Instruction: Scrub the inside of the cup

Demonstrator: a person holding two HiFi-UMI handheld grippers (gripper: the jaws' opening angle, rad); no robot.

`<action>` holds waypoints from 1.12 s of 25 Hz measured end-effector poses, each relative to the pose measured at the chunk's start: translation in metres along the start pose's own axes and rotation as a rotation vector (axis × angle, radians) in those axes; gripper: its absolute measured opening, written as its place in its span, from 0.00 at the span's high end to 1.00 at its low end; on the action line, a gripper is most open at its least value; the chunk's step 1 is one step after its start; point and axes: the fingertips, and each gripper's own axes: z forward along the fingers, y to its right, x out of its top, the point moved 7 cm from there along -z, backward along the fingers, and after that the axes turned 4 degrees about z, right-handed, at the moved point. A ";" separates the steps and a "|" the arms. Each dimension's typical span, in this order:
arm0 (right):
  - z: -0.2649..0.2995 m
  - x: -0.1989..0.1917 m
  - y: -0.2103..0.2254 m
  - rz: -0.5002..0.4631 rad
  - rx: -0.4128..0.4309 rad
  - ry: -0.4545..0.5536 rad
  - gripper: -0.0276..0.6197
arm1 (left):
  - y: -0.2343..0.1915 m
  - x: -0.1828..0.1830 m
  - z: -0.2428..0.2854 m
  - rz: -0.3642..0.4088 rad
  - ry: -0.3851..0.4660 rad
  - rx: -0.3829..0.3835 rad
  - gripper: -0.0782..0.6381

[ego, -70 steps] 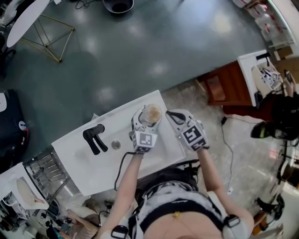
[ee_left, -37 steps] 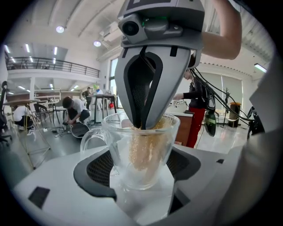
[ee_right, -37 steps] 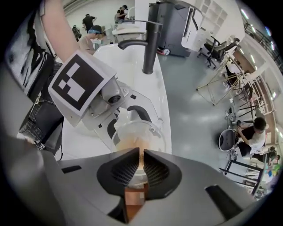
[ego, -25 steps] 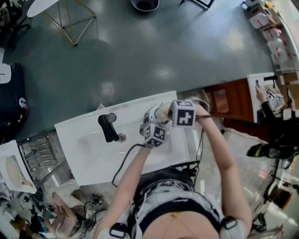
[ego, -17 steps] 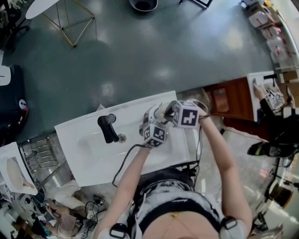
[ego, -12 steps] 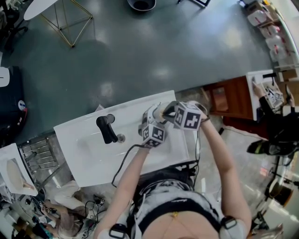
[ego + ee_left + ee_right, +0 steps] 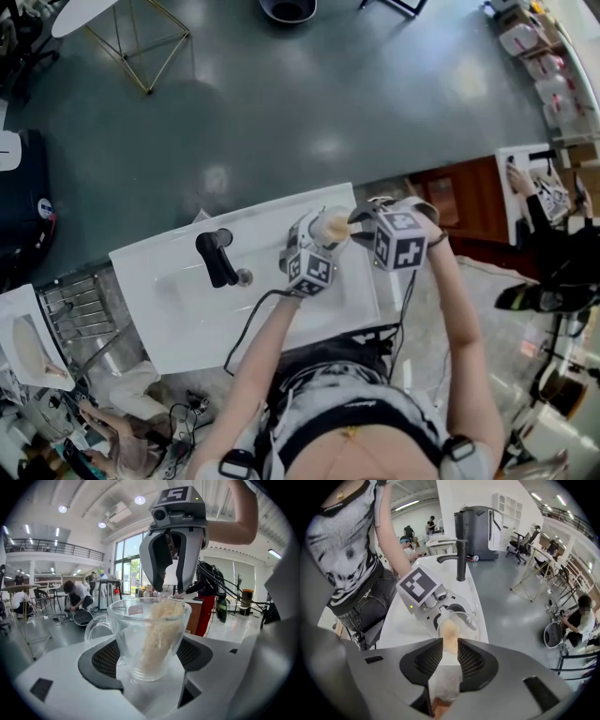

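Two ribbed pads (image 7: 105, 660) of the left gripper (image 7: 149, 660) press on the lower wall of the clear glass cup (image 7: 123, 620) from either side. They are spread wide to take its girth. The cup stands upright in that grip, with its handle (image 7: 95, 629) turned to the left of the left gripper view. A pale, fibrous scrubber (image 7: 158, 634) leans inside the cup, and its top reaches about rim level.

The right gripper (image 7: 450, 648) points steeply down over the cup's mouth. Its jaws have just been opening and now stand a narrow gap apart. The scrubber's top shows in line with that gap, below the tips, and the pads (image 7: 432, 660) do not press on it. In the left gripper view those tips hang just above the rim, so the way straight up out of the cup is taken.

In the head view the cup is held over the right end of the white sink counter (image 7: 169, 314), near its far edge. Grey floor (image 7: 328, 103) lies open beyond that edge. The right gripper sits just right of the cup, toward the counter's right edge.

To the left, well apart from the cup, stands a black faucet (image 7: 216, 258) with a small drain (image 7: 245, 277) beside it; bare counter lies between them and the left gripper. A dark cable (image 7: 239, 333) trails from the left gripper across the counter toward the person. A wooden cabinet (image 7: 459, 202) stands off the counter's right end.
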 end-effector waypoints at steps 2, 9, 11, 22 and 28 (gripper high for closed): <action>0.004 0.000 0.002 -0.055 0.004 -0.058 0.80 | 0.000 0.000 0.000 0.000 0.000 0.002 0.38; 0.021 0.005 -0.003 -0.201 0.106 -0.228 0.76 | 0.000 0.000 -0.001 0.002 0.002 -0.001 0.38; 0.023 0.004 -0.002 -0.159 0.142 -0.218 0.76 | 0.000 0.000 -0.001 0.003 0.003 -0.003 0.38; 0.033 0.024 0.001 0.154 0.272 0.031 0.83 | -0.002 0.000 -0.003 0.003 0.004 -0.006 0.38; 0.034 0.014 0.002 0.267 0.260 0.177 0.83 | -0.002 -0.001 -0.003 0.007 -0.001 -0.014 0.38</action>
